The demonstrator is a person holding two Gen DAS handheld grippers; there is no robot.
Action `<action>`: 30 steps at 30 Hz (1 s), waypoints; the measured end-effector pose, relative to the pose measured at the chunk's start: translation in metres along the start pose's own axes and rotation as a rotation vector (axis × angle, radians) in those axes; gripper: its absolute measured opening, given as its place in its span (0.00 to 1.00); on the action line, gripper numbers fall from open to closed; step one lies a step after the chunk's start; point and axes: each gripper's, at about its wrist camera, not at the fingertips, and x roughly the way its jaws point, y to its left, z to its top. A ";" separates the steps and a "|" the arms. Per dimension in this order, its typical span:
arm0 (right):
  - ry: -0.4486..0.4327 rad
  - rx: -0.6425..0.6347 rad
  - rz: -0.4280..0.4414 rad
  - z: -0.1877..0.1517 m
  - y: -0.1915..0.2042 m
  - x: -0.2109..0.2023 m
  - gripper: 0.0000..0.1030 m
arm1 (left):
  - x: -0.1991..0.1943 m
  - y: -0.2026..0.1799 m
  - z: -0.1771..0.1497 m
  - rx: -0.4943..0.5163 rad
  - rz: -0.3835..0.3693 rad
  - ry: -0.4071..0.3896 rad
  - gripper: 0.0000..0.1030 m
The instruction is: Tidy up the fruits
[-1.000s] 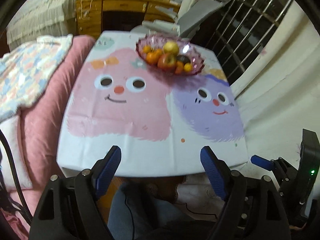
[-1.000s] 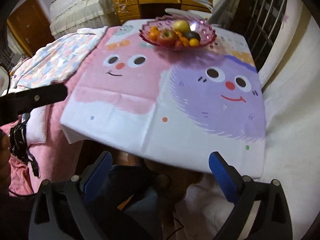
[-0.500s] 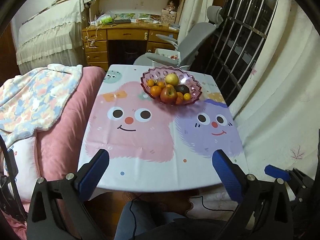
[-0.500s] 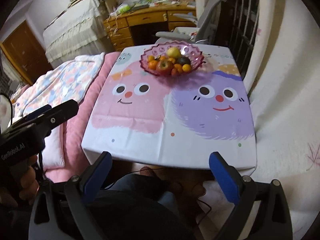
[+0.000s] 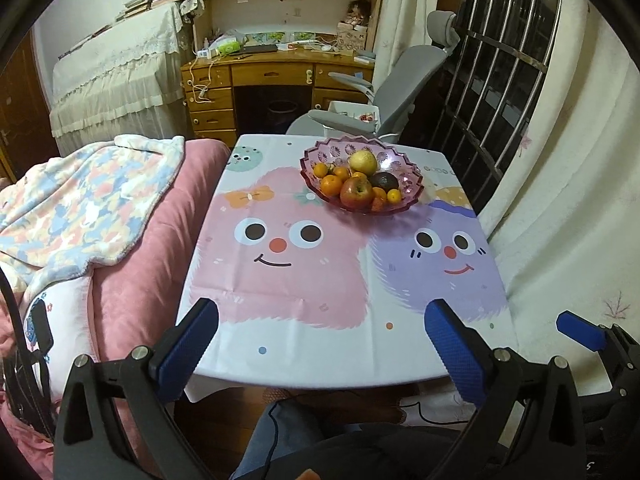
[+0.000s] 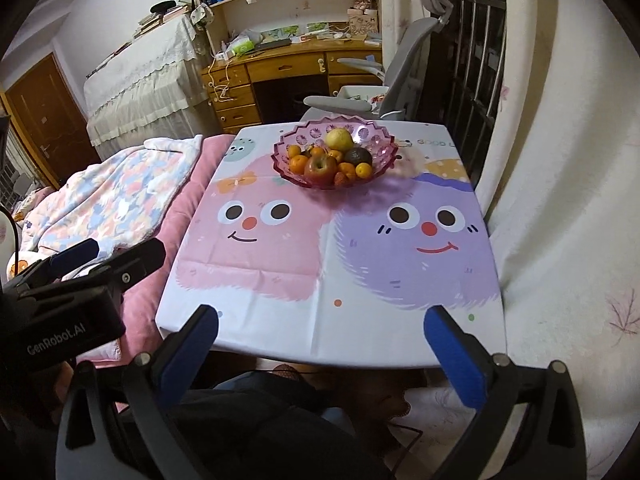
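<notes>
A pink glass bowl (image 5: 414, 184) (image 6: 280, 152) stands at the far end of the table, on a cartoon-face cloth (image 5: 280, 280). In it lie a red apple (image 5: 356, 192) (image 6: 320, 168), a yellow pear (image 5: 363, 161), a dark avocado (image 5: 384, 180) and several small oranges (image 5: 330, 184). My left gripper (image 5: 320, 312) hangs open over the table's near edge, far from the bowl, nothing between its blue pads. My right gripper (image 6: 321, 315) hovers beside it, jaws opening and empty. Each gripper shows at the edge of the other's view.
A pink bed with a patterned blanket (image 5: 80, 200) runs along the table's left side. Behind the table stand a grey office chair (image 5: 400, 88) and a wooden desk (image 5: 272, 76). A barred window (image 5: 500, 60) and a curtain are on the right. A person's legs show below.
Both grippers have risen and tipped upward, so more of the room shows and the bowl sits lower in view. The left gripper's fingers have spread wider.
</notes>
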 end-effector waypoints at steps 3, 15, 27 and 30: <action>0.003 -0.002 0.010 0.002 0.000 0.003 1.00 | 0.000 -0.002 0.000 0.004 0.011 -0.002 1.00; 0.027 -0.016 0.026 0.005 -0.001 0.012 1.00 | 0.001 -0.006 0.001 0.008 0.021 0.003 1.00; 0.026 -0.017 0.026 0.005 -0.002 0.012 1.00 | 0.003 -0.009 0.000 0.009 0.024 0.006 1.00; 0.027 -0.017 0.025 0.006 -0.003 0.012 1.00 | 0.005 -0.008 -0.001 0.011 0.021 0.011 1.00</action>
